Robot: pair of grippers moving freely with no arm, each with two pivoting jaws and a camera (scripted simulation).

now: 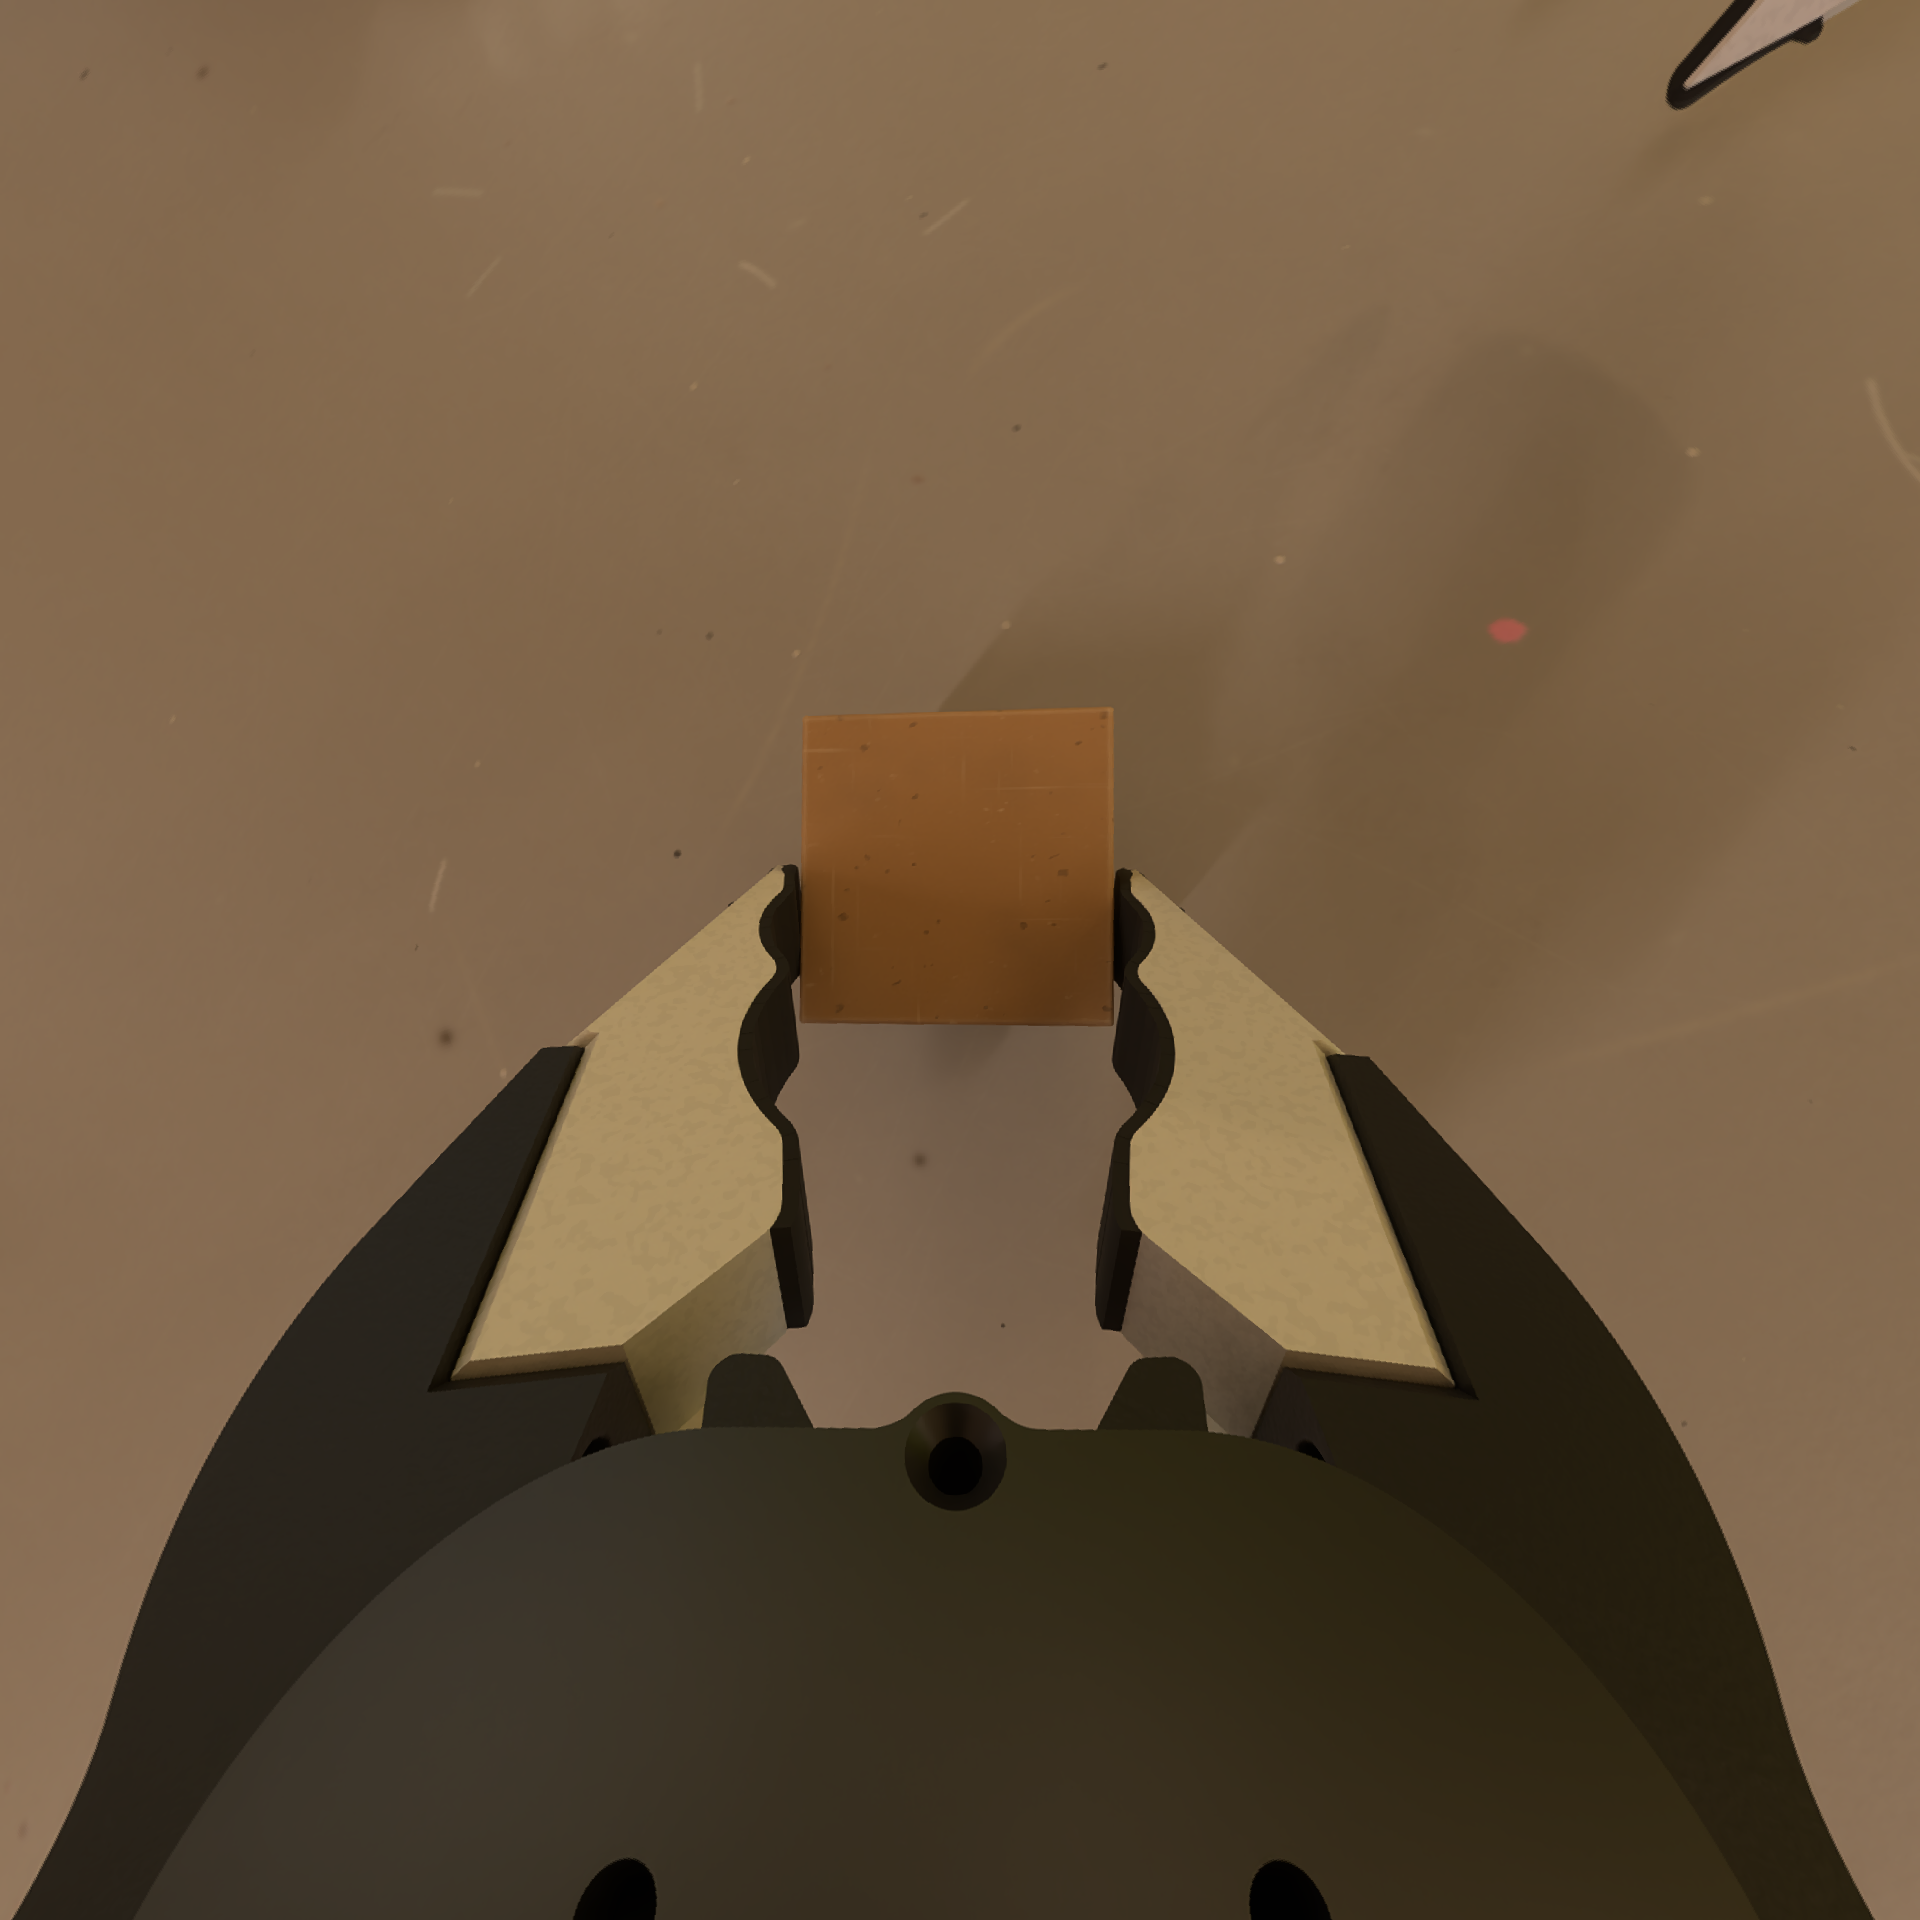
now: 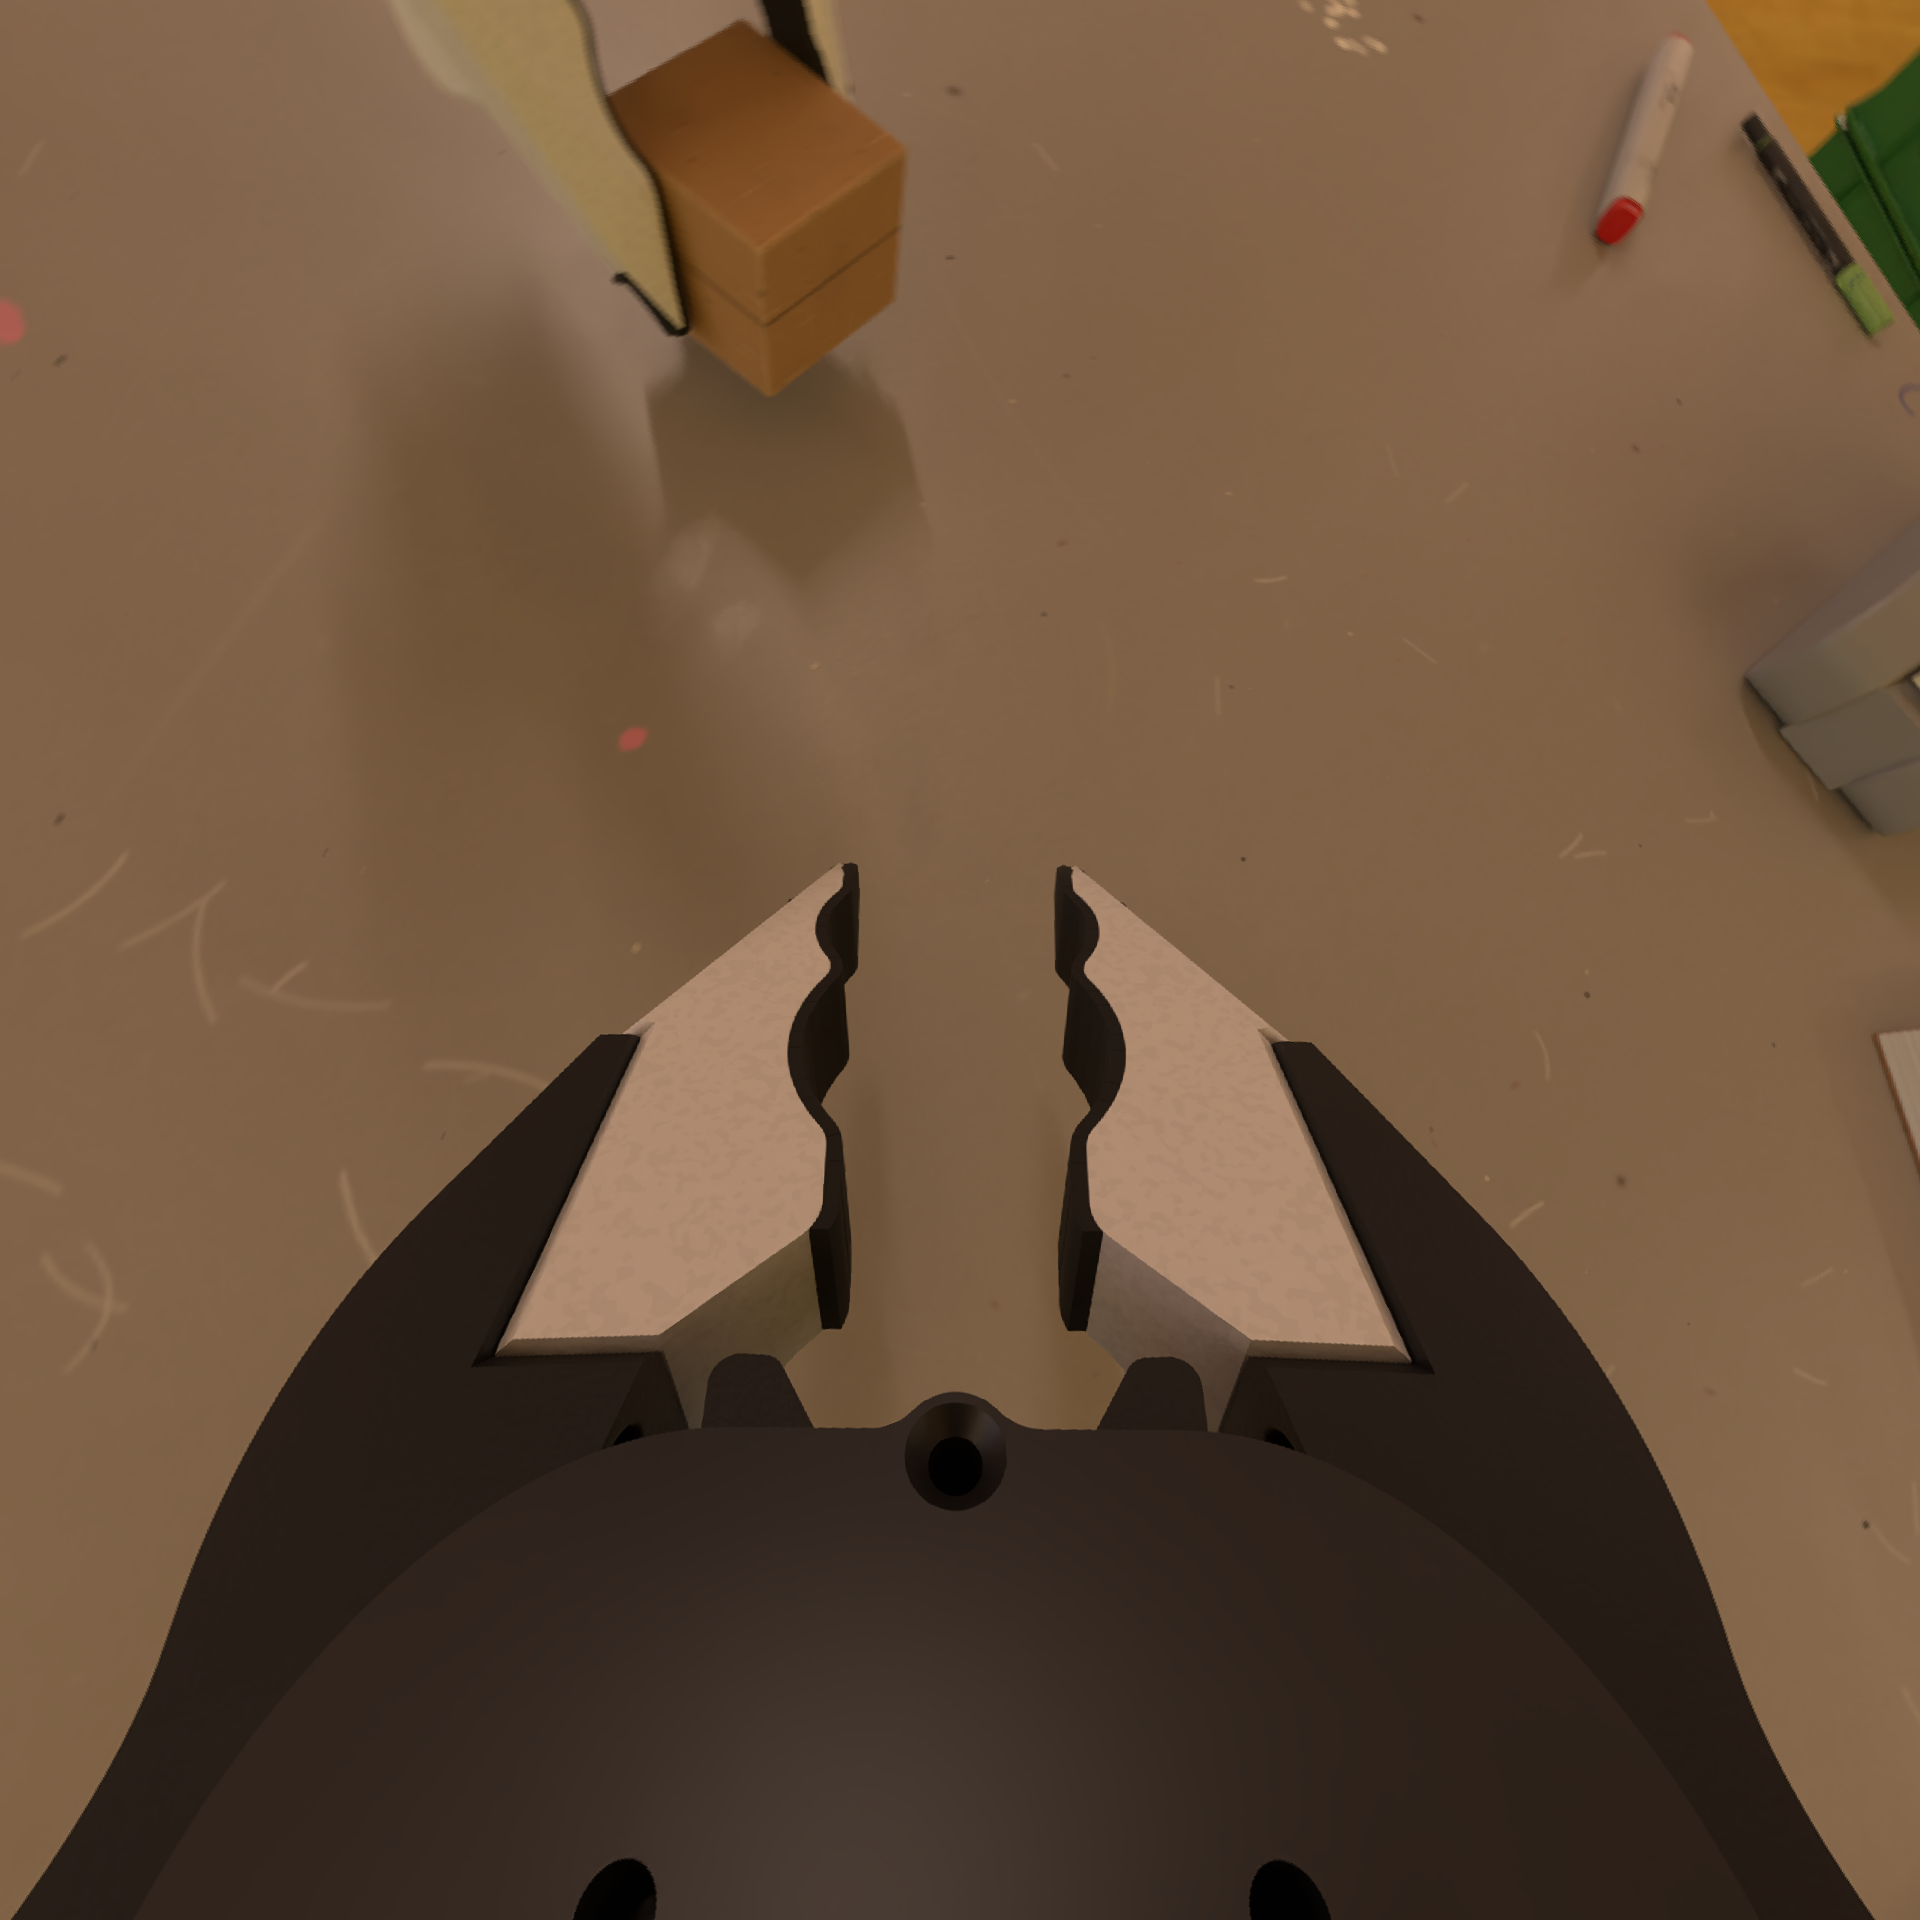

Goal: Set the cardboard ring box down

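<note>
It looks like an office or workshop desk. A scuffed tan worktop (image 2: 1351, 520) carries a red-capped marker (image 2: 1647, 140); just right of the marker lies a dark pen (image 2: 1813, 223), below it grey blocks (image 2: 1844, 691).

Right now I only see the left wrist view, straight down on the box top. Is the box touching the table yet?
Observer: Seemingly not. From the right wrist view, the cardboard ring box hangs in the left gripper, with its reflection a little below it on the table.
Operator: Is the other gripper close?
Observer: No. The right gripper is open, empty, and well short of the box.
Operator: Any clutter nearby?
Observer: A red-capped marker lies far off to the side.
</note>
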